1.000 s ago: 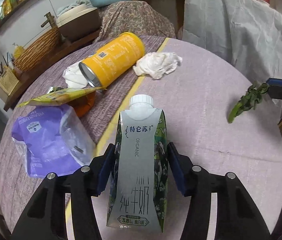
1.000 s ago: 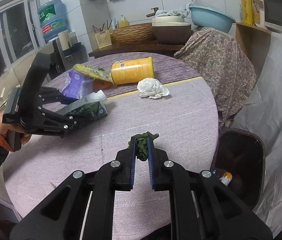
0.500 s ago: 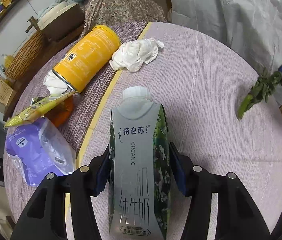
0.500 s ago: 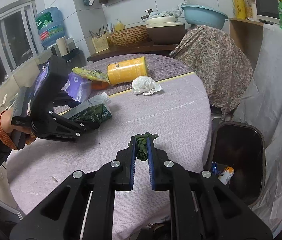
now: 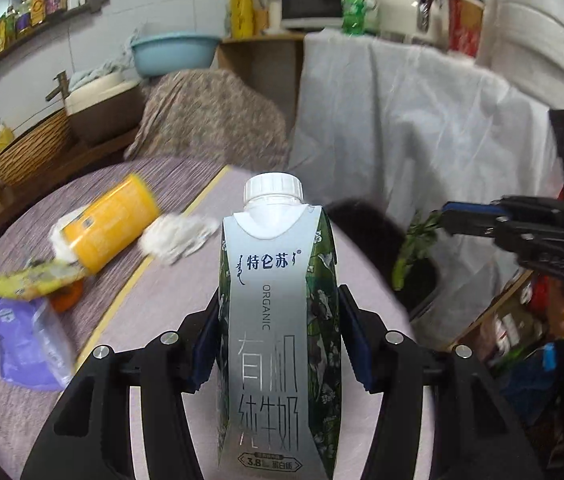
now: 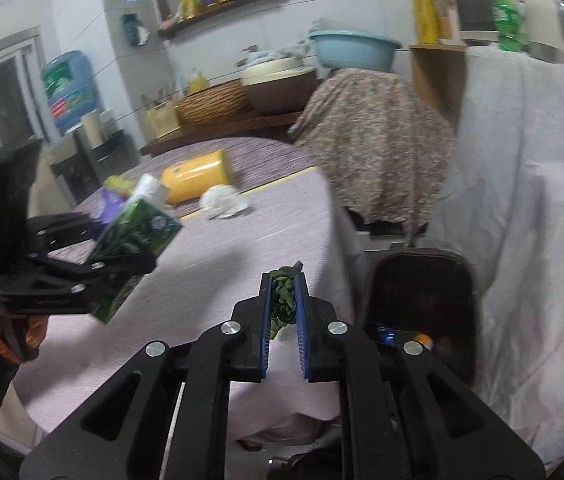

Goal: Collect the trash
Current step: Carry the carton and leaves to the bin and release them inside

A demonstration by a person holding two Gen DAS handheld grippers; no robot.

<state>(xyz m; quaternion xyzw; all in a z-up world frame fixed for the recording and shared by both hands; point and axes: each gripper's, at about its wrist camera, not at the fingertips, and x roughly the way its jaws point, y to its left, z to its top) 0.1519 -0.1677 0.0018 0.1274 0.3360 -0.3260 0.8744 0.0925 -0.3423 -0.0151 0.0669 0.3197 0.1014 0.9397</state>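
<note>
Both tools are loaded and lifted off the table (image 6: 282,216), so the step in hand looks like carrying trash to the bin (image 6: 422,304), the dark container standing on the floor just past the table's edge. The left gripper (image 5: 278,344) is clamped on a milk carton (image 5: 278,320), its pads pressed against the carton's two sides, cap pointing away; in the right wrist view the carton hangs tilted in the air above the table, well to the left of the bin. The right gripper (image 6: 282,312) is closed on a wilted green leaf (image 6: 284,300), which sits near the bin, roughly over its near rim. Some rubbish already lies in the bin's bottom. The next move probably calls for bringing each load over the bin's mouth and letting go, leaf first. Left on the table, farther from the bin, are a yellow can (image 6: 196,176), a crumpled tissue (image 6: 224,200) and a purple bag (image 5: 26,344).
</note>
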